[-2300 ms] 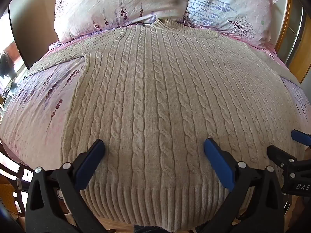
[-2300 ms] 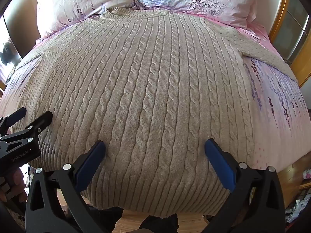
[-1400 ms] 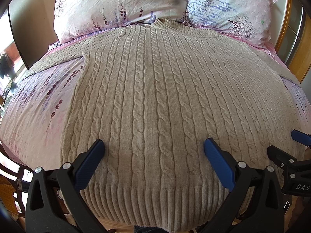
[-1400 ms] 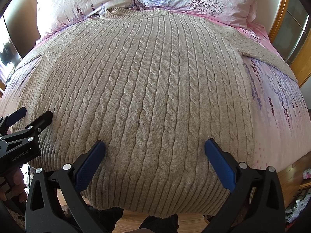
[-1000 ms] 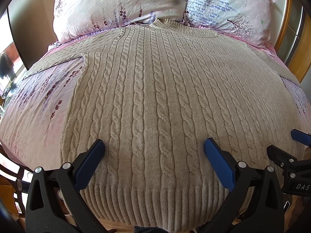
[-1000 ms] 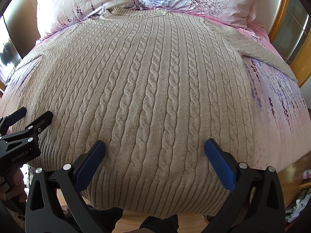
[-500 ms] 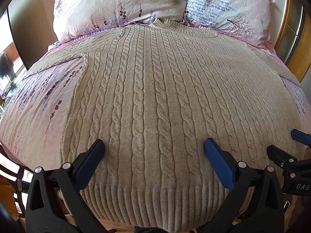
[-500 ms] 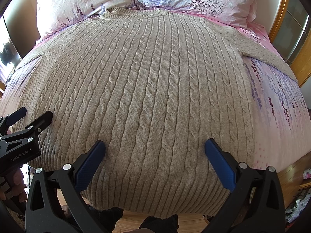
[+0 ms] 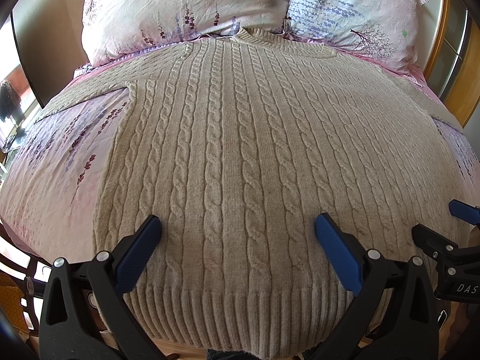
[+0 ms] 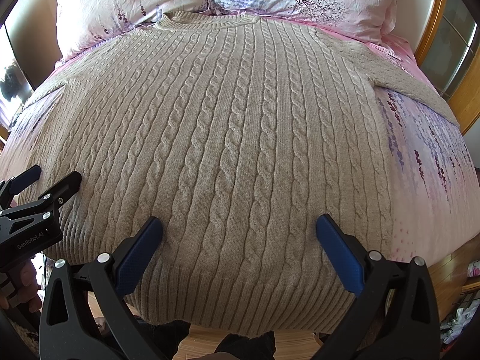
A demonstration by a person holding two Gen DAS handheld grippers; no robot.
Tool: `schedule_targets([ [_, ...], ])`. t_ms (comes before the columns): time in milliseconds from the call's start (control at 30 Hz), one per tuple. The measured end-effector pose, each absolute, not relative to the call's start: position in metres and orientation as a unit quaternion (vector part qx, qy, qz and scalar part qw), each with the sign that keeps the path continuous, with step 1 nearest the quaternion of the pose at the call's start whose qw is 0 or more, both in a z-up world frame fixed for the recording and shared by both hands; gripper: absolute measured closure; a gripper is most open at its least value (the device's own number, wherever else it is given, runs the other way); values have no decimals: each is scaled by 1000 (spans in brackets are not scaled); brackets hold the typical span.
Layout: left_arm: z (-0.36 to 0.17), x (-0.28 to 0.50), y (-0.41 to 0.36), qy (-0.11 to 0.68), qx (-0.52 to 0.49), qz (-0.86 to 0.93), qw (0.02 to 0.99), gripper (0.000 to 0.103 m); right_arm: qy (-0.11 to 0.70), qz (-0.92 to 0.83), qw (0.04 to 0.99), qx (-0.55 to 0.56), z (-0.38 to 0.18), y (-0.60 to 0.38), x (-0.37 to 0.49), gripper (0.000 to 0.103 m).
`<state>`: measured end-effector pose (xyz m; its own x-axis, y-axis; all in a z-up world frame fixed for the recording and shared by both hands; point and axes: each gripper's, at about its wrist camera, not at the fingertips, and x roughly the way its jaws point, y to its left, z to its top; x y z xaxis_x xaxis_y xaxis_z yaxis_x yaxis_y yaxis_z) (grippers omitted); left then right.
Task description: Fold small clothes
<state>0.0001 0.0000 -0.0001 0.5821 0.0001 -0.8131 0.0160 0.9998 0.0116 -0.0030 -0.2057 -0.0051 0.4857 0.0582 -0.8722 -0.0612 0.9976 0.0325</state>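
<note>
With both jaws spread wide and gripping nothing, left gripper (image 9: 237, 234) and right gripper (image 10: 238, 234) hover over the near ribbed hem of the cable-knit sweater (image 10: 234, 126), which lies flat on the bed (image 10: 426, 162), collar toward the far pillows (image 9: 186, 9). No fold made yet; sleeves and body all left.

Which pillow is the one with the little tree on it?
Start at the beige cable-knit sweater spread flat on the bed. Follow it up to its ribbed neckline, where two pillows lean. The tree pillow is the one up and to the right: it alone shows a bare-branched tree, while the left pillow has only purple flower sprigs.
</note>
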Motion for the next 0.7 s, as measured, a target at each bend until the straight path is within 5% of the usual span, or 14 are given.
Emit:
schedule_targets([
  [700,0,0,0,459,10,-6,888,2,507,37,861,-3,-5,-206,-3,1],
])
